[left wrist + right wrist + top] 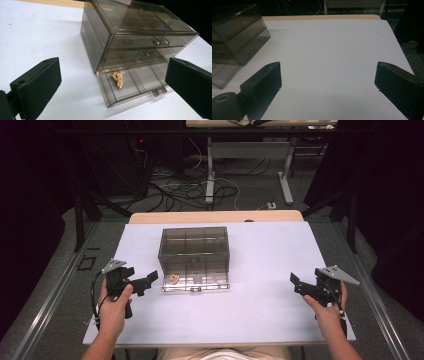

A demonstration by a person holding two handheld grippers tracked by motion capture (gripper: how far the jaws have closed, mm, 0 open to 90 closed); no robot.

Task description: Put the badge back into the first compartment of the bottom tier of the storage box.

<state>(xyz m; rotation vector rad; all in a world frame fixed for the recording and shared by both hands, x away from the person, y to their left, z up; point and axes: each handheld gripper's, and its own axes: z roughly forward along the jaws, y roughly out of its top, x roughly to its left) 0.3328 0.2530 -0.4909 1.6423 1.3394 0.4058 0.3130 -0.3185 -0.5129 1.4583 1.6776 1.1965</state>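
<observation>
Drawer box (194,251), a smoky see-through cabinet with three stacked drawers, stands on the white table (260,270) a little left of the middle in the high view. Its bottom drawer (135,82) is pulled out toward the person, and a small orange-tan piece (118,79) lies inside it, in the compartment at the drawer's left end next to the cabinet's front corner (what the piece is cannot be told). The two upper drawers are pushed in, their clear handles showing on the front.

The left gripper (145,282) sits just beside the box, at the left end of the open drawer, pointing toward it. In the left gripper view its two black jaws stand wide apart with nothing between them; the drawer and the small piece lie ahead of the jaws, apart from both pads.

The right gripper (300,285) is held well apart from the box, near the right edge of the table, pointing inward across the bare surface. Its jaws are also spread wide and hold nothing; in the right gripper view the box shows far off at the upper left.
</observation>
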